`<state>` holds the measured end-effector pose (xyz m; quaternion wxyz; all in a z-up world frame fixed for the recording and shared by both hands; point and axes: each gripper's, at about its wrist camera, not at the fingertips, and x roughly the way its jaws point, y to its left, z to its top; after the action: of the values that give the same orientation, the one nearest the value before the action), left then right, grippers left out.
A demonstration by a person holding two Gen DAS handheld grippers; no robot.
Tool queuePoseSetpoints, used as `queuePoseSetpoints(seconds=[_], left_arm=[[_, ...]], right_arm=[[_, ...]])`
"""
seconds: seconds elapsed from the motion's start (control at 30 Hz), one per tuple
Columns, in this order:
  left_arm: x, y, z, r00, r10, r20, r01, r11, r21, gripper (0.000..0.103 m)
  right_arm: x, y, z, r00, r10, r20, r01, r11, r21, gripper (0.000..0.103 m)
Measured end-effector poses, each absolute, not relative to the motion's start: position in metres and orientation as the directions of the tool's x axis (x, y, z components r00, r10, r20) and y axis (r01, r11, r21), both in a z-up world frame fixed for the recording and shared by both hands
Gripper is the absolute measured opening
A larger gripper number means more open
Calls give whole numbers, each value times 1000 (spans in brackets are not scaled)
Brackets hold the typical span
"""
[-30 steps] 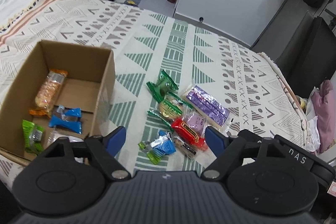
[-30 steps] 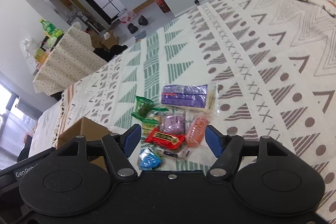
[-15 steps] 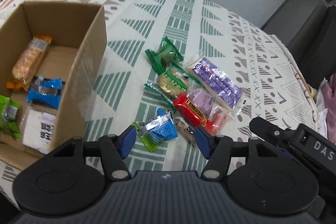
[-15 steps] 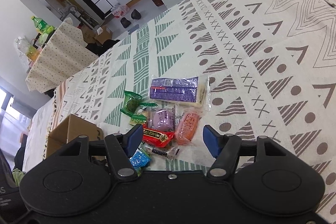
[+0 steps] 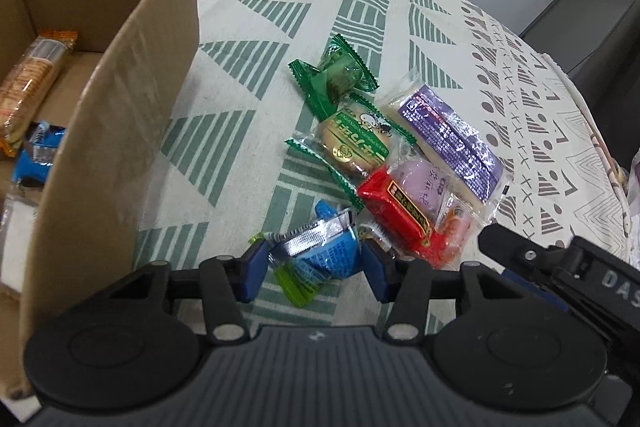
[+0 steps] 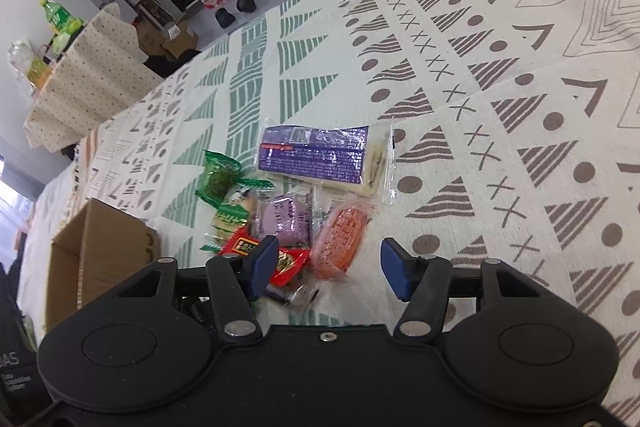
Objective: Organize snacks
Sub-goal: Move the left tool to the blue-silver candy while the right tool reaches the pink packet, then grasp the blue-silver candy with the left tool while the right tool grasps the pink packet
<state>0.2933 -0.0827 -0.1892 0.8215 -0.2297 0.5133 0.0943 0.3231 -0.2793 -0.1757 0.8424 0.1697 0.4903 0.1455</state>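
Note:
My left gripper (image 5: 314, 269) is low over the tablecloth, its blue pads pressed against both sides of a blue snack packet (image 5: 320, 251), which lies on a lime-green wrapper (image 5: 296, 287). Just past it is the snack pile: a red packet (image 5: 396, 207), a green biscuit packet (image 5: 356, 143), a green candy (image 5: 340, 71) and a long purple packet (image 5: 452, 143). The open cardboard box (image 5: 120, 131) stands to the left, holding a cracker pack (image 5: 28, 87) and a blue packet (image 5: 36, 151). My right gripper (image 6: 330, 267) is open, with an orange packet (image 6: 340, 235) just ahead of its fingertips.
The patterned tablecloth (image 6: 500, 87) stretches bare to the right and beyond the pile. In the right wrist view the box (image 6: 100, 247) sits left of the pile. A second covered table (image 6: 88, 79) with bottles stands far behind.
My left gripper dropped toward the pile and its fingers narrowed onto the blue packet. My right gripper edged closer to the pile and stayed open.

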Motion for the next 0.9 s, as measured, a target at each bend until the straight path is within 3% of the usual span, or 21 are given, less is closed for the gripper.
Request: queuePoseSetpoints(seconds=[0.37, 0.57, 0.9], left_arm=[[297, -76, -190, 471, -82, -878, -399, 868, -294, 37], [296, -72, -183, 488, -80, -869, -400, 864, -304, 34], [286, -73, -154, 534, -65, -843, -380, 873, -307, 32]], right_arm=[[342, -261, -196, 446, 374, -813, -79, 921, 381, 49], [344, -257, -201, 434, 339, -834, -82, 937, 339, 25], [332, -262, -183, 465, 357, -810, -96, 930, 355, 16]])
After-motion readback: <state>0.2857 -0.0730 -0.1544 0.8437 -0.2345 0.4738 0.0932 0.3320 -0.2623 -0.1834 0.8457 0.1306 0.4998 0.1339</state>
